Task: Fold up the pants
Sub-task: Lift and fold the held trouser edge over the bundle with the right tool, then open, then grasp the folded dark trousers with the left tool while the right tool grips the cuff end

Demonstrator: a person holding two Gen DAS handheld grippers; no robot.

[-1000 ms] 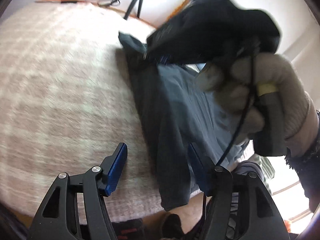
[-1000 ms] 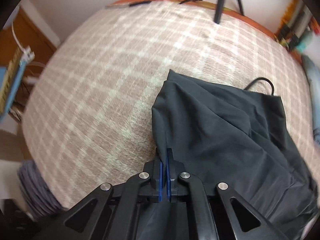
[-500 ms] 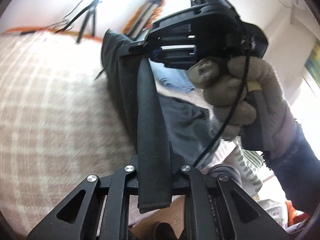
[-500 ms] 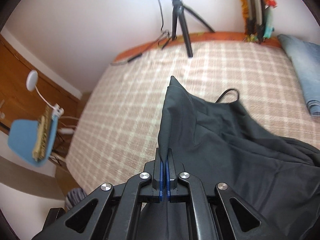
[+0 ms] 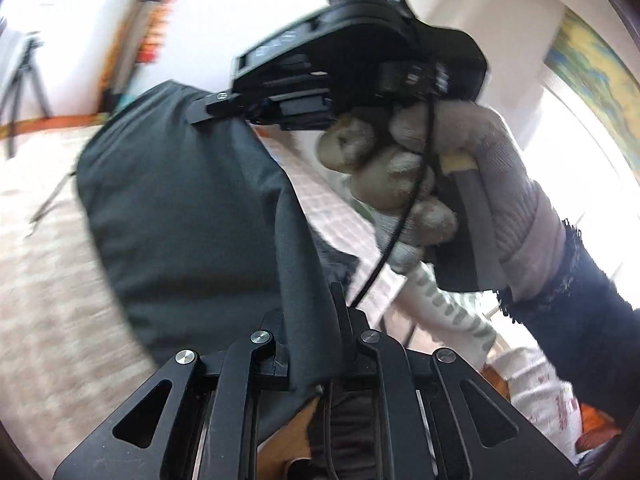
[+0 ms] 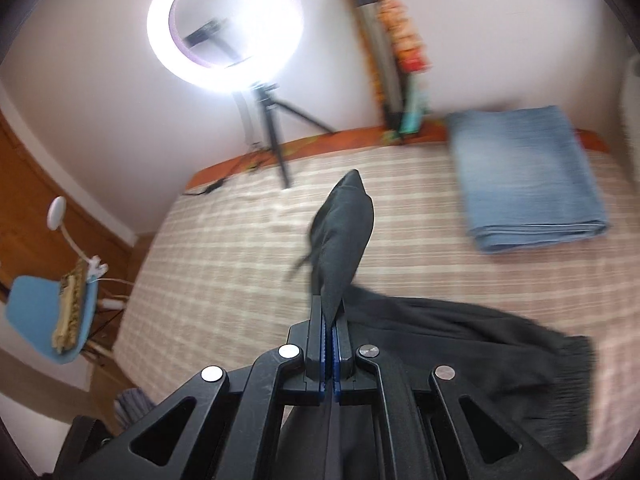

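Above the checked bed (image 6: 240,248), both tools (image 5: 316,320) (image 6: 331,340) pinch dark, limp, creased pants (image 6: 344,232).

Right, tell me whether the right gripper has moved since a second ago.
Yes. The right gripper, shut on the dark pants, has lifted and tilted up: the ring light on the wall now shows, where only the checked bedspread filled the view.

pants (image 6: 460,332) on bed (image 6: 240,248) | folded jeans (image 6: 528,176) behind, right
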